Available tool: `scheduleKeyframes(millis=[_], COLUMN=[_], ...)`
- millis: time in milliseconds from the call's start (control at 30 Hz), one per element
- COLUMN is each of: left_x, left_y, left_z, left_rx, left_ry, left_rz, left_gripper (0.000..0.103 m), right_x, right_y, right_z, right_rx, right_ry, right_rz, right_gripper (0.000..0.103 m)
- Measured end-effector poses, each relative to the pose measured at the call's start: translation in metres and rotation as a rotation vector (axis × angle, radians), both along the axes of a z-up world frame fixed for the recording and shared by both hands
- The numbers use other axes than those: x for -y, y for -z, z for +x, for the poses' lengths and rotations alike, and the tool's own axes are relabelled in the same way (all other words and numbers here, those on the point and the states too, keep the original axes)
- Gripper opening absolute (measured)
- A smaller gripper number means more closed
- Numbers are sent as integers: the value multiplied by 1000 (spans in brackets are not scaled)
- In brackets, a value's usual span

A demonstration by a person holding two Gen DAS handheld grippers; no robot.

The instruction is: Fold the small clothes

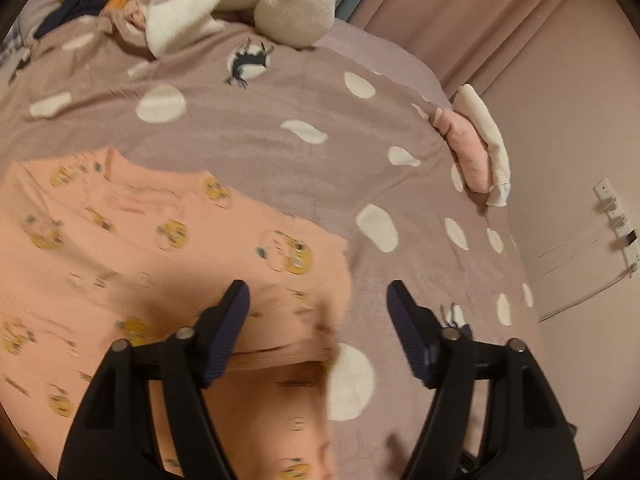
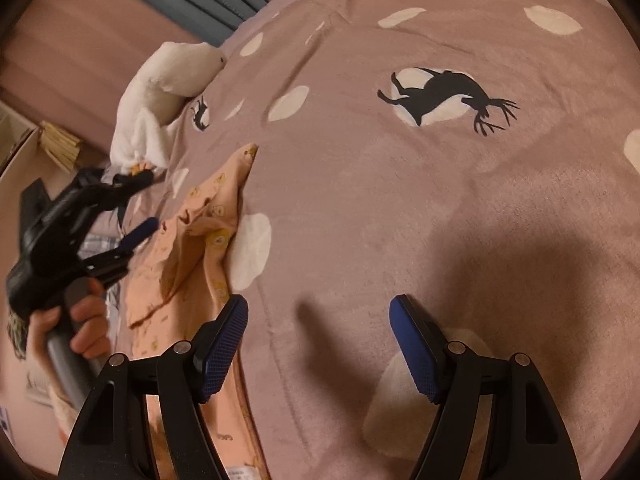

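A small peach garment with yellow prints (image 1: pixel 132 256) lies spread on the mauve spotted bedspread (image 1: pixel 280 136). My left gripper (image 1: pixel 318 304) is open and empty above the garment's right edge; its left finger is over the cloth, its right finger over the bedspread. In the right wrist view the same garment (image 2: pixel 200 240) lies rumpled at the left. My right gripper (image 2: pixel 318 320) is open and empty over the bare bedspread (image 2: pixel 400 200), its left finger near the garment's edge. The left gripper (image 2: pixel 136 208) shows there too, held by a hand, open beside the garment.
A white plush toy (image 1: pixel 224 0) lies at the head of the bed, also in the right wrist view (image 2: pixel 160 92). Folded pink and white clothes (image 1: pixel 480 148) sit at the bed's right edge. Dark clothes (image 1: pixel 76 8) lie at the far left. A wall with a socket strip (image 1: pixel 616 216) is to the right.
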State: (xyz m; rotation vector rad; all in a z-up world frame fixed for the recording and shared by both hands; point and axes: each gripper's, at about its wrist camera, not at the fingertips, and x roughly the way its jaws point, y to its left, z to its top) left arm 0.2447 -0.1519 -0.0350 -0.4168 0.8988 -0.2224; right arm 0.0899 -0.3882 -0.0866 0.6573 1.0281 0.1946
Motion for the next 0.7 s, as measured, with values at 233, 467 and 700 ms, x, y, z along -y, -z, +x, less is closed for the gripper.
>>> scheduleKeyframes(millis=[233,467,700], left_x=[-29,-9,17], left_y=[44,49,27], left_z=[11,-1,-11], left_rx=[-114,-107,-124], left_ry=[-16,140,269], left_rz=[-14,-122,-201], left_gripper=[78,77,78], right_x=[-11,-15,-18], right_y=[-2,-2,-1], right_z=[1,3,5], right_rx=[1,-5,-9], right_ry=[-40,-50,-54], right_rz=[-25,-36,-43], right_gripper=[75,75,75])
